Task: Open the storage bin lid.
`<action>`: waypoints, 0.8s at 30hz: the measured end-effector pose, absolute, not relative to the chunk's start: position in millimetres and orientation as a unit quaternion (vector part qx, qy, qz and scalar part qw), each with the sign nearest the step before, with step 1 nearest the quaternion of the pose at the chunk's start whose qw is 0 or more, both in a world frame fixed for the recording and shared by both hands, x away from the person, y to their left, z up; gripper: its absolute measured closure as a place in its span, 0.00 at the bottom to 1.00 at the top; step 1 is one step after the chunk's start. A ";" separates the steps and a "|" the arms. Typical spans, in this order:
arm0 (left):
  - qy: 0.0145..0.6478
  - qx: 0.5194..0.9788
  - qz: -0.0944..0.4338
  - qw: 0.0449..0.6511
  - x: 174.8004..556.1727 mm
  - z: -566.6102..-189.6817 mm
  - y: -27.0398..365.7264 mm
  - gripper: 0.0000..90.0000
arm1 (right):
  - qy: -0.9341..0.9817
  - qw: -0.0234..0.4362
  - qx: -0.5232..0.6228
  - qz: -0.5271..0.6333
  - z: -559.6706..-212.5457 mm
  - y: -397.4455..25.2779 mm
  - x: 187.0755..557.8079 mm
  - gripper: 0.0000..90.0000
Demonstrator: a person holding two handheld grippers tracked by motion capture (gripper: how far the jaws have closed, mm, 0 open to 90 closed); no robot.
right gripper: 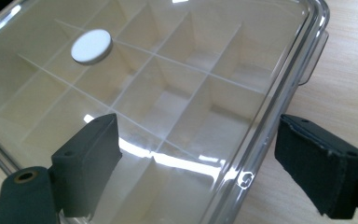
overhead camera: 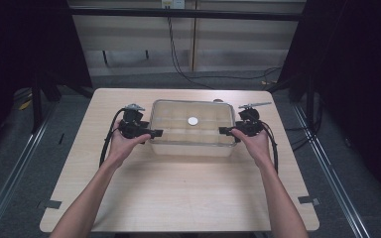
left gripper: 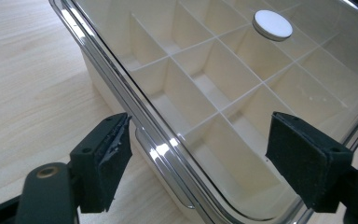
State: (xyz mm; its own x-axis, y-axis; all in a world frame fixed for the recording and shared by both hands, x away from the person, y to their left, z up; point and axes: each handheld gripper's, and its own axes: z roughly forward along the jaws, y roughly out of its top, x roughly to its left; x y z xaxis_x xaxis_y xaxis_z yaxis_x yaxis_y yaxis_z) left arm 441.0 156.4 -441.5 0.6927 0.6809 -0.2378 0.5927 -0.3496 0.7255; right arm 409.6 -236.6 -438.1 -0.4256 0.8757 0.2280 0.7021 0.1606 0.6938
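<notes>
Compartment box (overhead camera: 192, 128) with clear lid (left gripper: 242, 93) and white knob (overhead camera: 193, 120) on desk (overhead camera: 178, 198); left hand-held gripper (overhead camera: 155, 133) and right hand-held gripper (overhead camera: 223, 131) gaping wide at opposite ends.

The light wooden table (overhead camera: 178, 198) has its near edge partly cut off; the clear-lidded compartment box (left gripper: 205, 93) runs past both gripper views' edges.

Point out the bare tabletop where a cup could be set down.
The widest bare patch of table lies between the lidded box and the near edge, though the forearms cross its sides. The far strip behind the box is narrow. Beside the box, the left gripper and right gripper crowd both ends.
</notes>
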 end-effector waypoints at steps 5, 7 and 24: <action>0.389 0.819 0.039 0.419 446.3 -444.1 156.5 0.21 | 0.756 0.112 0.527 0.372 -443.8 -234.0 411.4 0.12; 0.389 0.817 0.021 0.425 447.3 -446.8 155.3 0.21 | 0.750 0.098 0.531 0.383 -447.2 -234.5 413.4 0.11; 0.377 0.820 0.037 0.429 438.0 -443.4 155.8 0.26 | 0.737 0.145 0.528 0.396 -446.9 -229.7 412.4 0.12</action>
State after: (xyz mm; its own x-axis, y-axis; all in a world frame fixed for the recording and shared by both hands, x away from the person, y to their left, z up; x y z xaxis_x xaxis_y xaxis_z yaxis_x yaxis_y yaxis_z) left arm 438.0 155.8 -443.4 0.7132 0.6498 -0.2629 0.5868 -0.3483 0.7310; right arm 412.4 -229.7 -446.9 -0.3996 0.8933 0.2058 0.6639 0.1272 0.7369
